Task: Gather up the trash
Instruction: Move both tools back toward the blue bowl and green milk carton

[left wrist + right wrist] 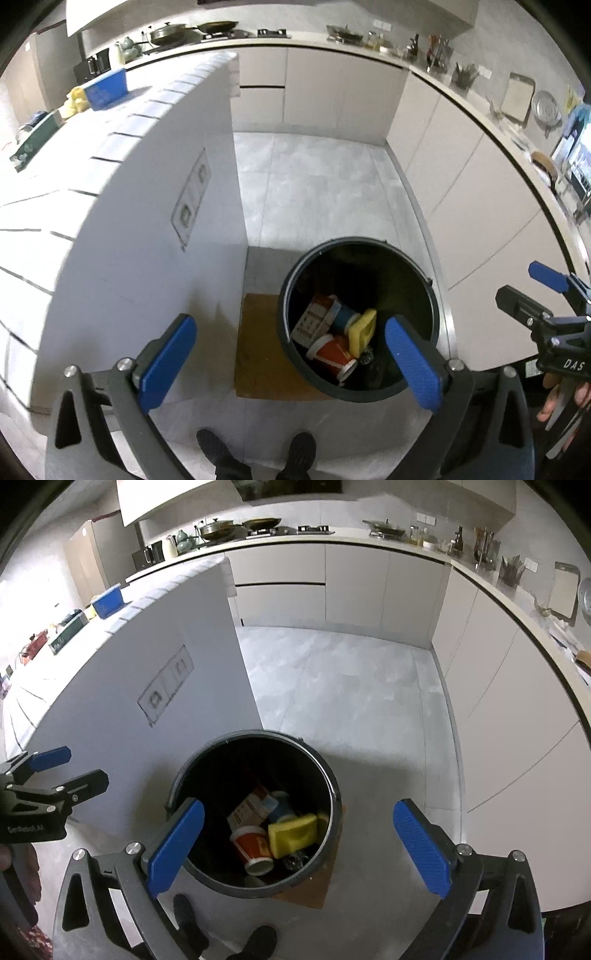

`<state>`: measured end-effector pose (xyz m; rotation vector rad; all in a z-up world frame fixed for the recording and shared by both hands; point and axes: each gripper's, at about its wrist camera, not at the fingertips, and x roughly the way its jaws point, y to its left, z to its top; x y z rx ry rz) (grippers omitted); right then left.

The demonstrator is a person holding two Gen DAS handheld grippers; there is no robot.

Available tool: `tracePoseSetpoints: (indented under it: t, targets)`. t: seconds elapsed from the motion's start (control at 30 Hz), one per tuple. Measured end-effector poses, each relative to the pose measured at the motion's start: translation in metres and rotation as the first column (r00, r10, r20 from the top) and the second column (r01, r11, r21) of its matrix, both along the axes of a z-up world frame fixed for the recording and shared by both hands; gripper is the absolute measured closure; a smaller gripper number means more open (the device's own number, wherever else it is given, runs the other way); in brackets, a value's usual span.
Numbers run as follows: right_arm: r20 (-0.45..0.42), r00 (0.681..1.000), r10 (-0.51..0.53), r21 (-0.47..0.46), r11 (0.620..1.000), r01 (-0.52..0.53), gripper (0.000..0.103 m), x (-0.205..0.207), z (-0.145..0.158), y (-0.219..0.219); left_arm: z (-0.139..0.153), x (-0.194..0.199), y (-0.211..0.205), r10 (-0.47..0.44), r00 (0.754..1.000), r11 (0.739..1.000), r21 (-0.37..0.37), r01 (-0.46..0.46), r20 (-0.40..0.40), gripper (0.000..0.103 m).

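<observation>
I hold both grippers above the dark round trash bin [356, 321], which stands on the grey floor [317, 188] beside the end of the white kitchen island [122, 206]. My left gripper [291, 363] has its blue-padded jaws spread wide with nothing between them; one pad overlaps the bin's near rim in that view. My right gripper [299, 843] is likewise spread wide and empty, hovering over the bin's near edge. Inside the bin I see the collected trash: a yellow sponge [293, 834], a red paper cup [253, 849] on its side touching the sponge, a small cardboard box [247, 808] and a blue-and-white cup [341, 314]. A brown mat [258, 350] lies under the bin, against the island's base. My shoes [255, 454] show just below the bin.
</observation>
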<state>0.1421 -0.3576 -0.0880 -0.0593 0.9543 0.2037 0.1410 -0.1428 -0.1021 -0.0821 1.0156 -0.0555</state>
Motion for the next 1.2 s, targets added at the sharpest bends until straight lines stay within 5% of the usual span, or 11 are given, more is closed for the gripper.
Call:
tracePoseSetpoints:
  t: [0.27, 0.53, 0.9, 1.2]
  targets:
    - [0.102, 0.992, 0.073, 0.068, 0.994, -0.08, 0.0, 0.006, 0.04, 0.033, 0.041, -0.012, 0.038, 0.08, 0.992, 0.997, -0.014, -0.079, 0.101, 0.0]
    - [0.136, 0.971, 0.195, 0.038, 0.979, -0.202, 0.0, 0.033, 0.068, 0.109, 0.067, -0.018, 0.122, 0.268, 0.944, 0.961, 0.015, -0.276, 0.191, 0.0]
    - [0.179, 0.925, 0.334, 0.013, 0.94, -0.342, 0.0, 0.076, 0.092, 0.237, 0.071, 0.008, 0.241, 0.393, 0.892, 0.912, 0.029, -0.409, 0.224, 0.0]
    - [0.179, 0.914, 0.365, 0.0, 0.929, -0.371, 0.0, 0.134, 0.096, 0.333, 0.06, 0.063, 0.329, 0.398, 0.891, 0.907, 0.053, -0.418, 0.217, 0.0]
